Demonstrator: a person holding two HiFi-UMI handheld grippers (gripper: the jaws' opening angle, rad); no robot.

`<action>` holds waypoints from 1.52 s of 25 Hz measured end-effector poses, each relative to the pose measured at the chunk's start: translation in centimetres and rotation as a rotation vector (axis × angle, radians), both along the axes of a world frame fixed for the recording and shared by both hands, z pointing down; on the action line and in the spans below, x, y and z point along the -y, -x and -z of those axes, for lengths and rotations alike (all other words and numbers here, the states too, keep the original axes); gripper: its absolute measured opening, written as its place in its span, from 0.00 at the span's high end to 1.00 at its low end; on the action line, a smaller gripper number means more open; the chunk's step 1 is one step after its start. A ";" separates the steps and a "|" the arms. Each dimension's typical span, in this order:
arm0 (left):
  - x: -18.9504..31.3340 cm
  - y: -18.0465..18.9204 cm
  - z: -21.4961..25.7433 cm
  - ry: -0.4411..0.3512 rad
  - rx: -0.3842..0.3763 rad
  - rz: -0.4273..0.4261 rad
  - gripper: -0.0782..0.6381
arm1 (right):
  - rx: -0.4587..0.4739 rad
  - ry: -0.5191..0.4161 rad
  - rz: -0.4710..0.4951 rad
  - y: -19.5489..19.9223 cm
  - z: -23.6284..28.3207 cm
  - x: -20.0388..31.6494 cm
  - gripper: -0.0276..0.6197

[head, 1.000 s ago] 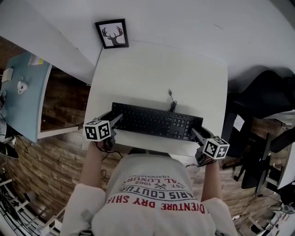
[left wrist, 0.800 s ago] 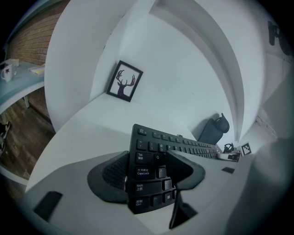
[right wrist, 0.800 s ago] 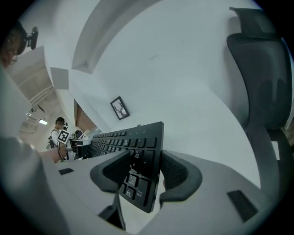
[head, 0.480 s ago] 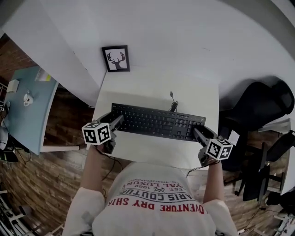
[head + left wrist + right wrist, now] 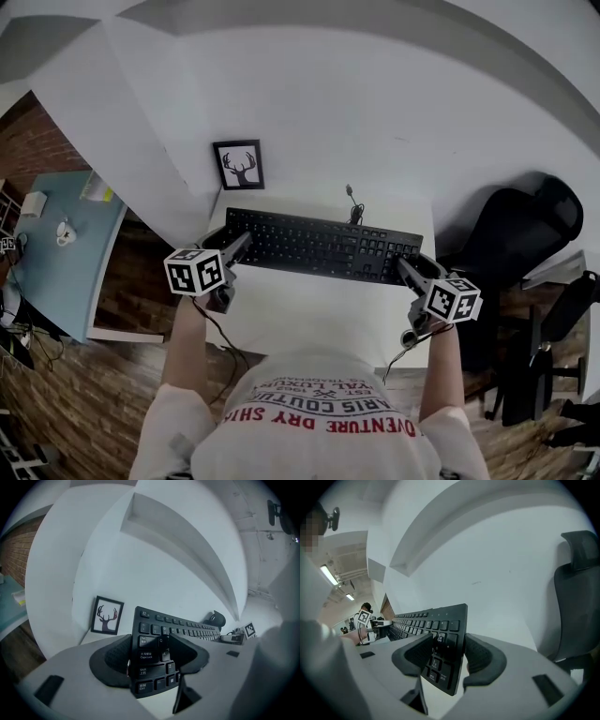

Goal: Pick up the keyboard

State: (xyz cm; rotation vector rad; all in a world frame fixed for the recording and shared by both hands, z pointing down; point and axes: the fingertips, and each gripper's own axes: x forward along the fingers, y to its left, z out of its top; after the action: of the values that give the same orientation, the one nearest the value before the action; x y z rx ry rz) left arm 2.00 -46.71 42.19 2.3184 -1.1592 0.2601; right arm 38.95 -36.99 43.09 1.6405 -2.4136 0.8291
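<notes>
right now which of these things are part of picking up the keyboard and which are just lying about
Part of the job: keyboard, clamped at its ends by the left gripper and the right gripper.
Just lying about: framed deer picture, black office chair, blue table.

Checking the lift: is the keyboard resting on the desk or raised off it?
Raised: left tool and right tool each clamp one end of the keyboard, with desk showing beneath.

The left arm [image 5: 186,342] and right arm [image 5: 439,366] reach forward. The left gripper [image 5: 238,246] pinches the left end of the keyboard [image 5: 323,248], the right gripper [image 5: 405,268] the right end.
</notes>
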 end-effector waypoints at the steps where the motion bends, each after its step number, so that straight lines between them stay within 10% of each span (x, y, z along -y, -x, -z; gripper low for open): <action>1: 0.4 -0.1 0.9 -0.016 -0.001 -0.002 0.52 | -0.004 -0.016 -0.002 -0.1 0.8 0.4 0.61; 14: 0.4 -0.4 6.1 -0.152 -0.025 -0.013 0.52 | -0.040 -0.129 -0.013 -0.2 5.3 0.5 0.61; 20: -3.4 0.9 -2.7 -0.502 -0.117 -0.008 0.52 | -0.135 -0.461 -0.015 0.8 -3.2 -2.8 0.61; 38: -5.4 0.9 -4.1 -0.502 -0.113 -0.012 0.52 | -0.140 -0.451 -0.020 0.8 -4.7 -4.7 0.61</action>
State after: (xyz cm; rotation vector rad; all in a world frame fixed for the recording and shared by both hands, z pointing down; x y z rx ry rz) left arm 1.11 -41.33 46.30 2.7241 -1.2636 -0.1805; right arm 38.10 -32.29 47.78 1.7892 -2.6162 0.1614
